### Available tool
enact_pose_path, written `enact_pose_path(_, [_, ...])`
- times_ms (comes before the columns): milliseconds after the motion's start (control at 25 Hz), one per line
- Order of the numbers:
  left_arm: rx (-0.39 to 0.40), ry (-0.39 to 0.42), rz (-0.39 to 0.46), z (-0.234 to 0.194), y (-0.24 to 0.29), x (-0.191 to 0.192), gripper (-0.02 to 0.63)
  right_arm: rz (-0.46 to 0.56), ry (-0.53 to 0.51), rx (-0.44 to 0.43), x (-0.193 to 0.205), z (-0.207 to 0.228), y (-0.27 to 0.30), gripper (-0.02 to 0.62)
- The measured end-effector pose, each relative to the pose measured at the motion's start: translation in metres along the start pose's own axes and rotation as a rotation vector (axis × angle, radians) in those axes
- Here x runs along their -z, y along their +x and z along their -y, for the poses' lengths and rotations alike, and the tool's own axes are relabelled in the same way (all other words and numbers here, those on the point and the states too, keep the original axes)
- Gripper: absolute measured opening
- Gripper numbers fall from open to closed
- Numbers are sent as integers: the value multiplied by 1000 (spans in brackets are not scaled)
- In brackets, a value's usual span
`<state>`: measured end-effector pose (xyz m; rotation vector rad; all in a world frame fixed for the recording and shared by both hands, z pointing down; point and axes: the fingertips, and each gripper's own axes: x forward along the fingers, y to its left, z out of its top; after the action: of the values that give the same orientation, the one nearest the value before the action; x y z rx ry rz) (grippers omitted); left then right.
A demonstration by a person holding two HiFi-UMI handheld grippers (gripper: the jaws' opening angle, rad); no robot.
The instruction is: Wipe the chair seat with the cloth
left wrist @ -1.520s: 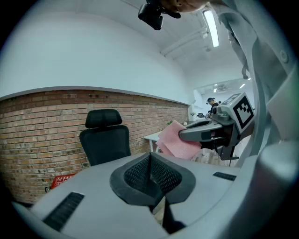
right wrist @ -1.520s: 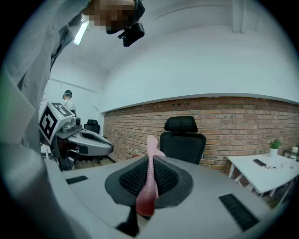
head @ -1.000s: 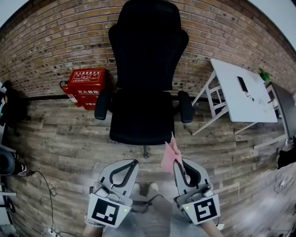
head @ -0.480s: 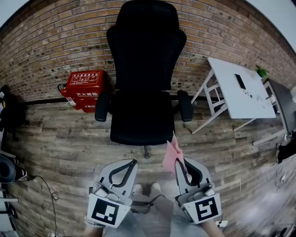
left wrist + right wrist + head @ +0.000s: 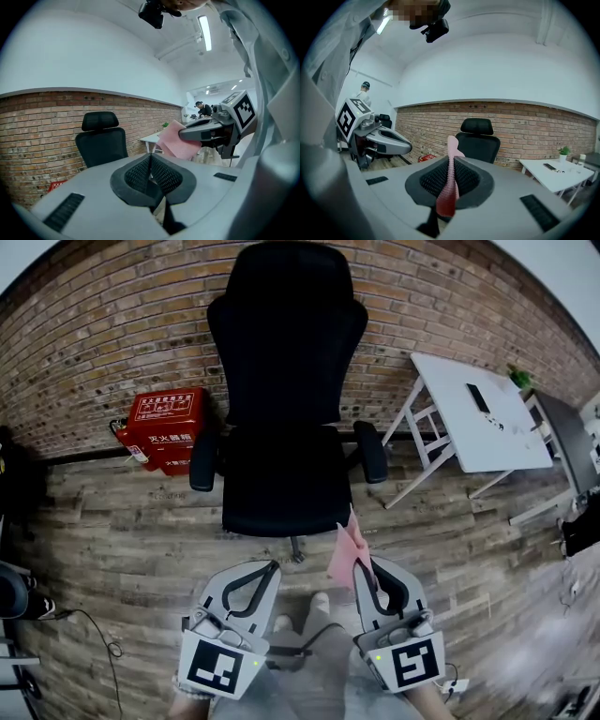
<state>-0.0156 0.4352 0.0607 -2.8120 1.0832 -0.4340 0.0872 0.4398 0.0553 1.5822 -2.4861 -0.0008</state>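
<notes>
My right gripper [image 5: 364,570] pinches the thin pink cloth [image 5: 345,547]. The padded black chair seat [image 5: 281,486] lies beyond it, slightly left. My left gripper [image 5: 270,570] is closed on nothing.

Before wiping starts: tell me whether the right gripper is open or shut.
Shut: the right gripper pinches the cloth between its jaws.

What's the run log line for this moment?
right tongs: shut on pink cloth | left tongs: shut, empty | chair seat: ahead, untouched
</notes>
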Motion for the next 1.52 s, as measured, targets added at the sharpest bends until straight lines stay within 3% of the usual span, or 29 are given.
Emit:
enact_pose_path(360, [-28, 21, 13, -23, 14, 0, 18, 0, -26, -20, 3, 10, 23, 51])
enact_pose_path(600, [-85, 26, 5, -52, 42, 1, 18, 57, -12, -59, -5, 31, 62, 51])
enact_pose_path(1080, [-139, 10, -46, -112, 152, -9, 18, 57, 17, -135, -4, 122, 164, 51])
enact_pose_path(1240, [-162, -9, -59, -132, 190, -15, 18, 10, 2, -184, 4, 154, 195, 51])
enact_pose_path(1520, [-200, -11, -83, -157, 249, -29, 18, 54, 34, -226, -10, 207, 242, 51])
